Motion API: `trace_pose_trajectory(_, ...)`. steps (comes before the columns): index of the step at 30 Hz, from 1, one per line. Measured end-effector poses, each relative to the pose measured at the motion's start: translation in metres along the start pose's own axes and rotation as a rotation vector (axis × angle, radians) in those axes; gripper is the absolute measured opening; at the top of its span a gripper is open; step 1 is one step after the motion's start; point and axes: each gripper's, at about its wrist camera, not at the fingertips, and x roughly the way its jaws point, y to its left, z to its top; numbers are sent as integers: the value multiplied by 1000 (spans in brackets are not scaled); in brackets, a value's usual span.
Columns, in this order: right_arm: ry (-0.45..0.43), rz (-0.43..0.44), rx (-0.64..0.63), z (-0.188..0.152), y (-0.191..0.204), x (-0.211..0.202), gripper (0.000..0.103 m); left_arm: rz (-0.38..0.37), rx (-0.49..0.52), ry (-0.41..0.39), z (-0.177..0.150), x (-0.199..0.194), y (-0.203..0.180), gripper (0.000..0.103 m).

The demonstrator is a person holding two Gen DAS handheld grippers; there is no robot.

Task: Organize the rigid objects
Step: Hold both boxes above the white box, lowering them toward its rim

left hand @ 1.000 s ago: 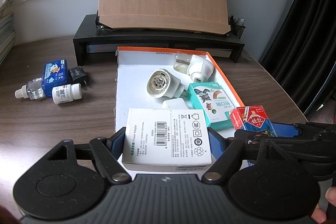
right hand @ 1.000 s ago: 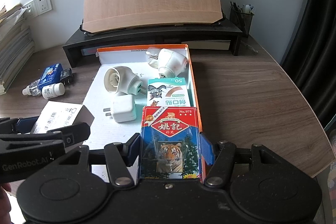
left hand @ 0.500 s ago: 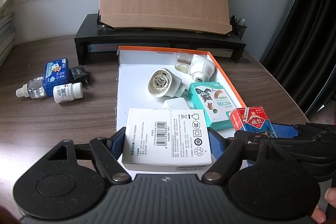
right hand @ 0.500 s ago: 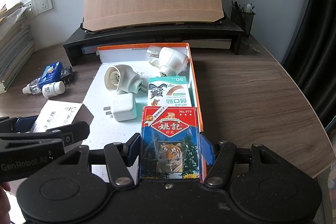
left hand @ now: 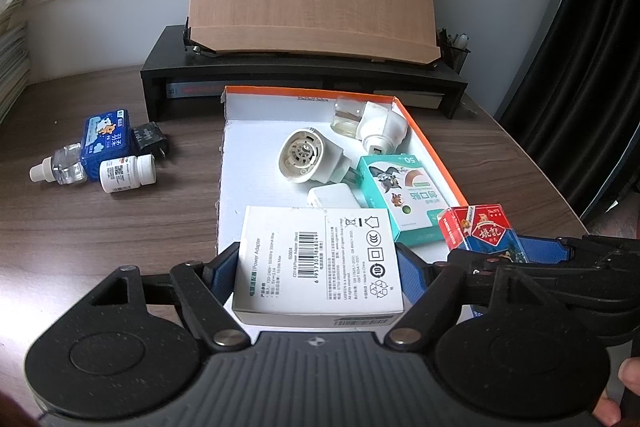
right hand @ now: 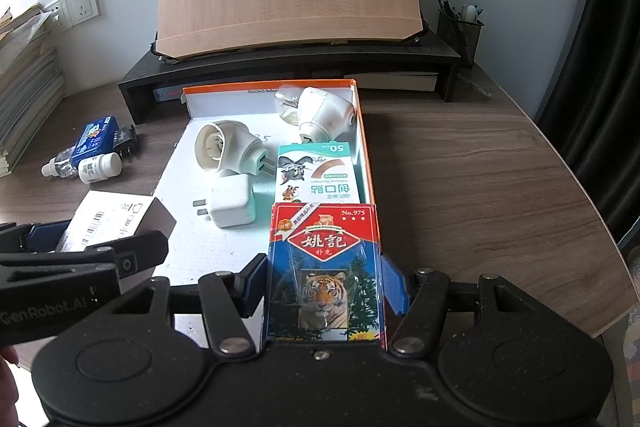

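My left gripper (left hand: pixel 318 263) is shut on a white power adapter box (left hand: pixel 320 259), held over the near edge of the orange-rimmed white tray (left hand: pixel 240 155). My right gripper (right hand: pixel 324 279) is shut on a red and blue tiger playing-card box (right hand: pixel 324 267), held over the tray's near right corner (right hand: pixel 366 147). In the tray lie two white plug-in devices (right hand: pixel 228 147) (right hand: pixel 324 115), a white charger cube (right hand: pixel 232 205) and a teal bandage box (right hand: pixel 316 171). Each gripper shows at the side of the other's view.
On the wooden desk left of the tray lie a blue pack (left hand: pixel 106 137), a black plug (left hand: pixel 150 137), a clear dropper bottle (left hand: pixel 60 169) and a white pill bottle (left hand: pixel 126 173). A black monitor stand (left hand: pixel 300 75) with a wooden board stands behind. A pen cup (right hand: pixel 458 31) sits back right.
Both grippers have drifted slightly forward and up over the tray, each still holding its box. Nothing was let go.
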Motion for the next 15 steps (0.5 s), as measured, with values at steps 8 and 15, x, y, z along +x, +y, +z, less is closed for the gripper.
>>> trace_pose_trajectory(8, 2, 0, -2, 0, -2, 2, 72, 4, 1, 6, -1, 2, -1, 79)
trace_pose_trajectory(15, 9, 11, -10, 0, -5, 7, 72, 14, -2, 16, -1, 6, -2, 79)
